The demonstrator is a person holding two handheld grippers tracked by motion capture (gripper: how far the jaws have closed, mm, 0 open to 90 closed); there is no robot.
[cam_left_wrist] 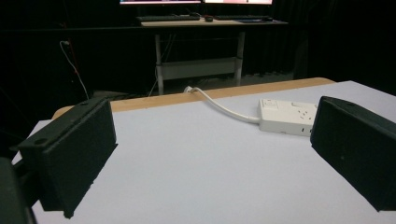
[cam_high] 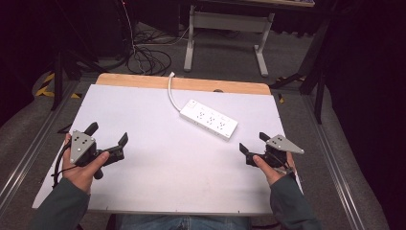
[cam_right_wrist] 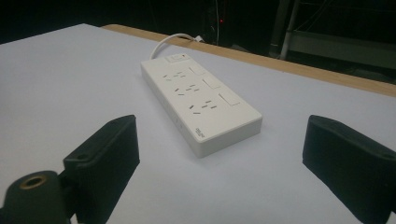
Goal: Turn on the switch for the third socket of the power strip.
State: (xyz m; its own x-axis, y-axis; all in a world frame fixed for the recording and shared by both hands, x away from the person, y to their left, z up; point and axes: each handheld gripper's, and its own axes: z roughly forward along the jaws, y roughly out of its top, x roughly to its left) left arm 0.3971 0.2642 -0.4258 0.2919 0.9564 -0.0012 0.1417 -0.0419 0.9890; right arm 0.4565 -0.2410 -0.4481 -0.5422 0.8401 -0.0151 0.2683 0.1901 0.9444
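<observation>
A white power strip (cam_high: 208, 119) lies flat at the far middle of the white table top (cam_high: 158, 158), its white cable (cam_high: 170, 90) running off the far edge. My left gripper (cam_high: 108, 132) is held at the near left, open and empty, well apart from the strip. My right gripper (cam_high: 253, 142) is held at the near right, open and empty, a short way from the strip's near end. In the left gripper view the power strip (cam_left_wrist: 286, 116) lies far ahead to the right. In the right gripper view the power strip (cam_right_wrist: 198, 100) lies just ahead between the wide-apart jaws.
A wooden strip (cam_high: 182, 83) edges the far side of the table. Beyond it stand a grey desk frame (cam_high: 225, 33) and loose cables (cam_high: 143, 57) on the floor. Metal rails (cam_high: 335, 163) run along both sides of the table.
</observation>
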